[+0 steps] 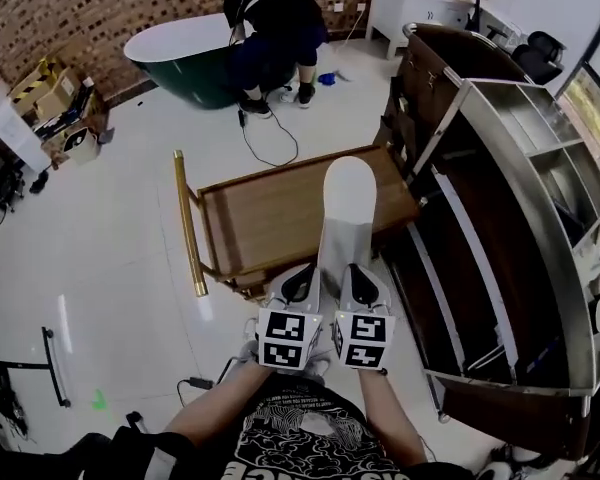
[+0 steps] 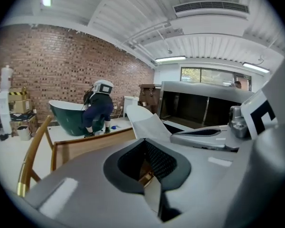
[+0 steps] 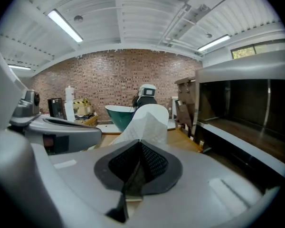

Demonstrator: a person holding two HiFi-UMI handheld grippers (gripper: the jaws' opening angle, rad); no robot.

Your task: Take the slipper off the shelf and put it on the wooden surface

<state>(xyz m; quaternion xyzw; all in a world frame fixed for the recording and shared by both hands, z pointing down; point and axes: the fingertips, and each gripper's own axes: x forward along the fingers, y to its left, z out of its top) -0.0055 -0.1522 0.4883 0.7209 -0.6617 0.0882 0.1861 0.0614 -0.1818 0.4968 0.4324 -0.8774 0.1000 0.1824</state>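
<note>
You're mid-carry: your left gripper (image 1: 301, 282) and right gripper (image 1: 359, 284) are both clamped on the slipper's (image 1: 347, 208) near end. It hangs over the right edge of the wooden top (image 1: 265, 213), off the shelf (image 1: 520, 193). Next, lower it flat, then release.

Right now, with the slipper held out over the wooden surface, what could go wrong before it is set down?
1. The left gripper and right gripper pinch the slipper only at its near end, so the long free end could sag or slip out.
2. It hangs towards the side of the wooden surface nearest the shelf. Released carelessly, it might slide off that edge.
</note>
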